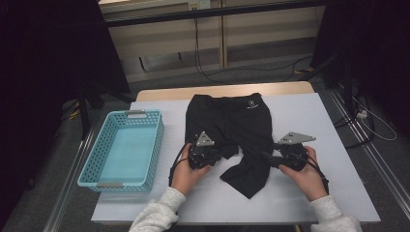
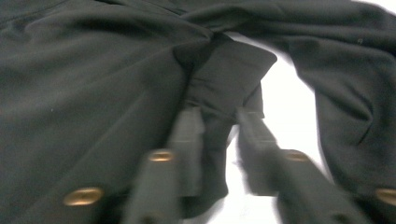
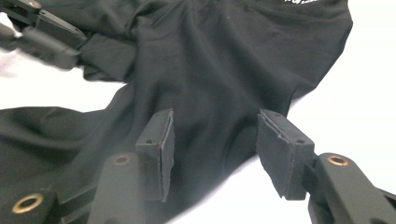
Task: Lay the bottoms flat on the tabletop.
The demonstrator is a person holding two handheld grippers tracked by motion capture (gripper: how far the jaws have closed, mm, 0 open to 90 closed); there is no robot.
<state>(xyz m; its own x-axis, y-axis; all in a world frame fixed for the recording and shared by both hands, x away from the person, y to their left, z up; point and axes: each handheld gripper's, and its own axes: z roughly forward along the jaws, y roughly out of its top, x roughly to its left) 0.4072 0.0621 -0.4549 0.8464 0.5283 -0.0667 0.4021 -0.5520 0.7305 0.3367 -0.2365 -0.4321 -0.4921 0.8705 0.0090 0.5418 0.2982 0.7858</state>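
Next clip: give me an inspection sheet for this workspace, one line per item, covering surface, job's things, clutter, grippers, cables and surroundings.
Surface: white table, bare around the garment.
Job's things: black shorts lying spread flat, one leg folded over towards the person; empty blue basket to the left.
Clutter: nothing seen.
Grippers: left gripper with a fold of the shorts between its blurred jaws; right gripper open, jaws either side of the fabric.
Cables: black leads on the floor beyond the table.
Surroundings: dark curtains either side; pale cabinets behind.
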